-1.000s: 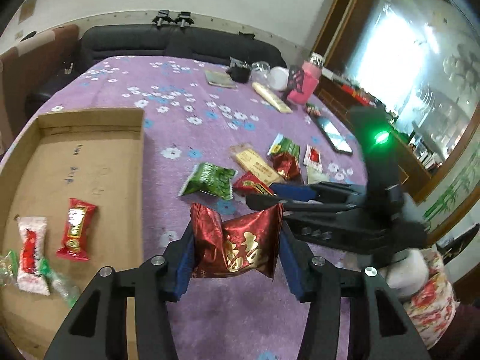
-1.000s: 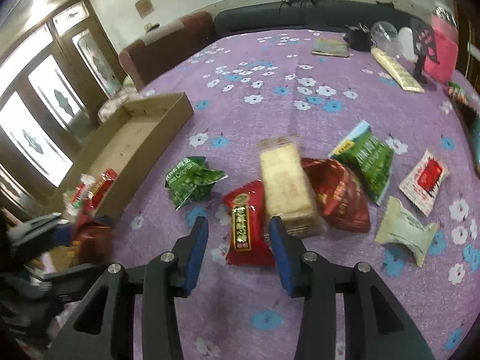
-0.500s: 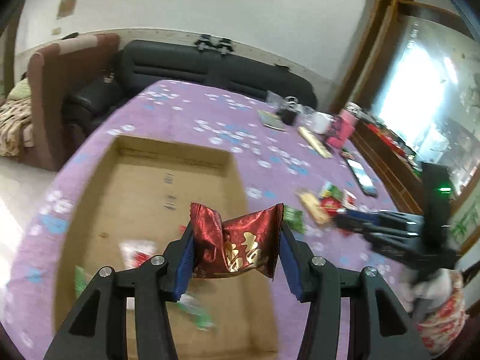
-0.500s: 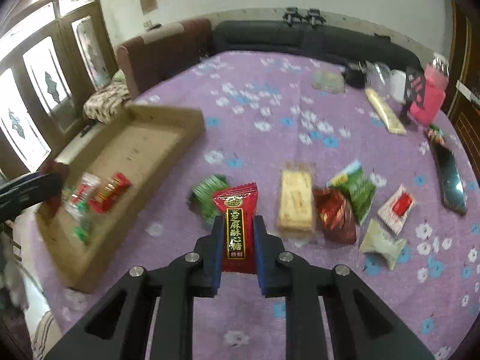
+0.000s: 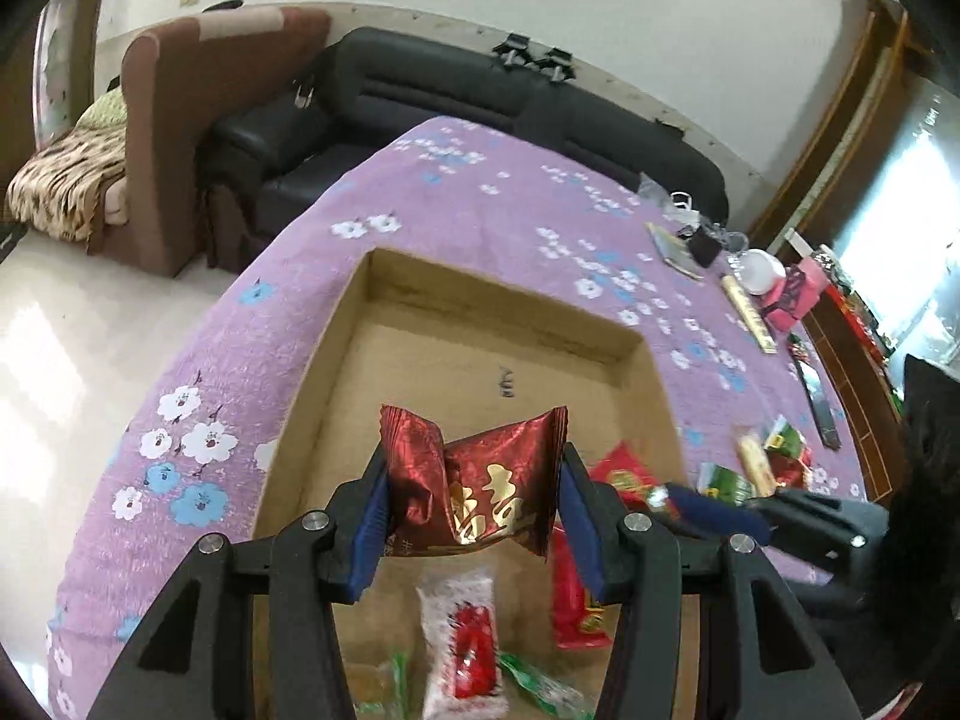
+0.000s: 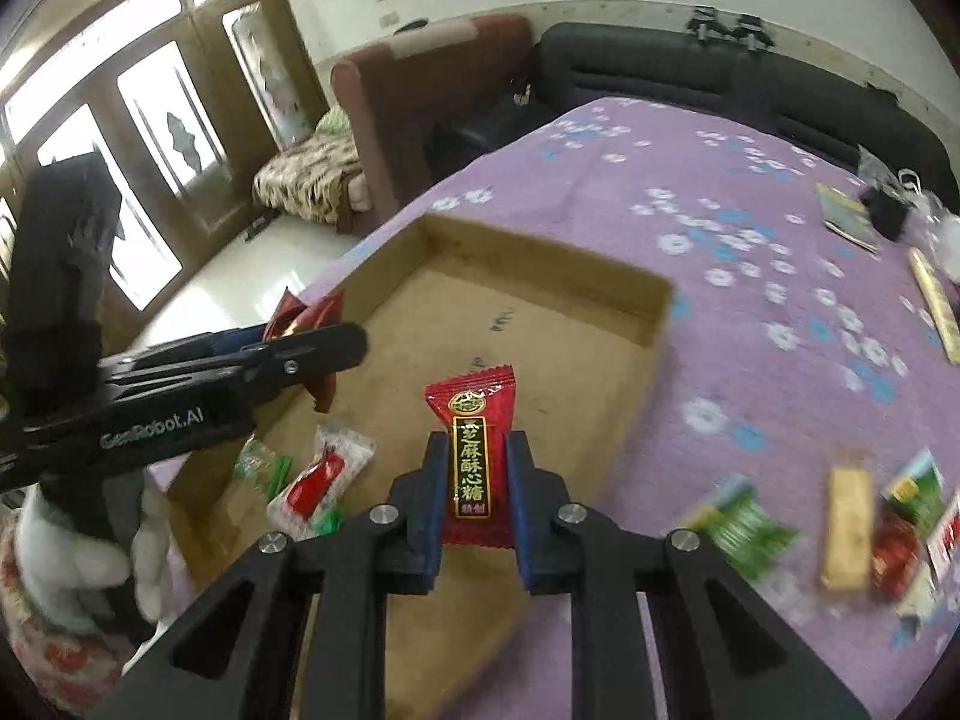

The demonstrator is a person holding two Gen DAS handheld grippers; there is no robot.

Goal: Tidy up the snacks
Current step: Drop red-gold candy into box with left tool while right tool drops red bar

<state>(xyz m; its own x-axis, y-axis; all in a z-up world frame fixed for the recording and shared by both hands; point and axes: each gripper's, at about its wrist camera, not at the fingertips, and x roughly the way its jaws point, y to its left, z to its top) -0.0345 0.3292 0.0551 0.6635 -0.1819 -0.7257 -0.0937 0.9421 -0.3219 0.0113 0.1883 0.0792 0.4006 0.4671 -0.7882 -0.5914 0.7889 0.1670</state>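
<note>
Left wrist view: the left claw is closed partway on a dark red foil snack packet with gold characters, its blue pads pinching the packet's two crimped ends so the middle buckles. It hangs over the near half of a shallow cardboard box resting on a surface covered by a purple floral cloth. Below the claw, at 6 o'clock, a white-and-red candy wrapper lies on the box floor; a red packet lies at about 4 o'clock. The right claw's tip reaches in from 3 o'clock.

Right wrist view: the right claw is nearly closed on a slim red sesame candy bar, held upright by its lower half above the box floor. At 9 o'clock the other claw enters with its foil packet. At 3 o'clock, outside the box, loose snacks wait on the cloth: a green packet and a yellow wafer bar, both blurred.

Likely risks: both claws crowd the same end of the box and could collide. The foil packet is gripped only by its ends and may slip or spring sideways on release. Dropped from height, either snack could bounce over the low wall or land on the pieces already inside.
</note>
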